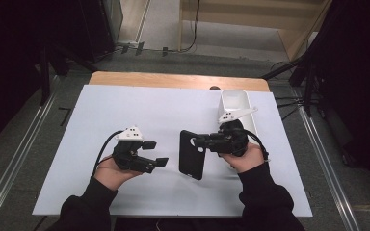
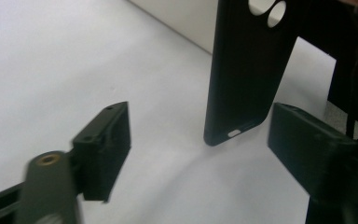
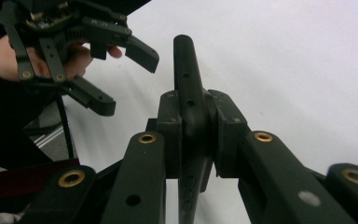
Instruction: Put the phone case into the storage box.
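Note:
A black phone case [image 1: 191,154] is held off the white table, gripped at its camera-hole end by my right gripper [image 1: 198,142], whose jaws are shut on its edge. In the right gripper view the phone case [image 3: 186,79] stands edge-on between the two pads [image 3: 170,126]. My left gripper [image 1: 155,153] hovers to the left of the case, open, with nothing between its fingers. In the left gripper view the phone case [image 2: 247,70] hangs ahead between the spread fingertips [image 2: 105,140], apart from both.
A white rectangular bin [image 1: 236,103] stands at the back right of the white table surface [image 1: 139,110], just beyond my right hand. A wooden table edge [image 1: 173,79] runs along the far side. Dark stands and cables flank the table.

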`<state>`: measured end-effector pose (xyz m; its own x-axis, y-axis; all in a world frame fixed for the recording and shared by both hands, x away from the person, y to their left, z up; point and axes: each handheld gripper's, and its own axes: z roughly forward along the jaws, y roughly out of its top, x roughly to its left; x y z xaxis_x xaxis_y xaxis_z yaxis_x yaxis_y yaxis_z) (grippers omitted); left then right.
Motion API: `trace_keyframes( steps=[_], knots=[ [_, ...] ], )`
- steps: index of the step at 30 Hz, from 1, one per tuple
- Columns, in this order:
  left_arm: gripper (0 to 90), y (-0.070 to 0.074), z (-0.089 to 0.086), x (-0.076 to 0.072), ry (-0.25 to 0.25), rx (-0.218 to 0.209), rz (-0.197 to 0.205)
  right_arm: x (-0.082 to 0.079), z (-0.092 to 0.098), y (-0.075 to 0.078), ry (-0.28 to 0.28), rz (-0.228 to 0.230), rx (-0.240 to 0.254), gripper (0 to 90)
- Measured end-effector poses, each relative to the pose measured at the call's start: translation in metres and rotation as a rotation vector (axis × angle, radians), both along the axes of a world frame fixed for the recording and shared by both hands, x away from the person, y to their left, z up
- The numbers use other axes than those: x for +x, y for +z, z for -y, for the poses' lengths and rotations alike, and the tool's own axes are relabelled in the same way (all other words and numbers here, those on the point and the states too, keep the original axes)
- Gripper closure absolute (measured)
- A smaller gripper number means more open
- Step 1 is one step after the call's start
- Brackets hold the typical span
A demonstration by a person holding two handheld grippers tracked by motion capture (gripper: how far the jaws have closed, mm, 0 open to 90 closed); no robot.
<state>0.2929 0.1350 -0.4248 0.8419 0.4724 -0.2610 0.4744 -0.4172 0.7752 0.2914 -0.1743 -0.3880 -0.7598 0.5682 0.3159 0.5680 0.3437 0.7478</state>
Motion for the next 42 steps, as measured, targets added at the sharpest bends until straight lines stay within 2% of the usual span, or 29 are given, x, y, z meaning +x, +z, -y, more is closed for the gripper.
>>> trace_keyframes(
  steps=[2,5,8,10,14,18,22,23,27,31,42],
  knots=[
    [23.4,0.004,0.001,0.001,-0.018,0.003,0.002,-0.001,-0.002,0.0,0.011,-0.003,0.0,74.2],
    [26.0,0.009,0.003,0.001,-0.002,0.017,0.002,-0.001,-0.003,-0.001,0.022,0.001,-0.002,74.2],
    [26.0,0.012,0.005,0.004,-0.02,0.027,-0.037,0.0,-0.003,-0.001,0.037,0.009,-0.002,74.2],
    [30.6,0.013,0.005,0.005,-0.036,0.034,-0.036,0.0,-0.003,-0.001,0.046,0.016,0.0,74.2],
    [30.6,0.018,0.006,0.008,-0.055,0.025,-0.034,0.002,-0.002,0.0,0.067,0.011,0.0,74.2],
    [30.6,0.027,0.008,0.011,-0.07,0.034,-0.019,0.005,-0.003,0.0,0.105,0.017,0.009,74.2],
    [30.9,0.033,0.008,0.014,-0.095,0.033,-0.018,0.008,-0.004,0.0,0.139,0.035,0.003,74.2],
    [34.2,0.035,0.009,0.016,-0.097,0.029,-0.013,0.008,-0.004,0.0,0.141,0.035,0.002,74.2],
    [34.8,0.038,0.011,0.019,-0.129,0.011,-0.018,0.009,-0.006,-0.001,0.167,0.025,0.014,74.2],
    [34.8,0.04,0.014,0.022,-0.17,0.016,-0.01,0.01,-0.006,-0.002,0.194,0.03,0.026,74.2],
    [37.9,0.044,0.018,0.024,-0.225,-0.008,-0.018,0.011,-0.01,-0.004,0.27,0.02,0.036,74.2]
  ],
)
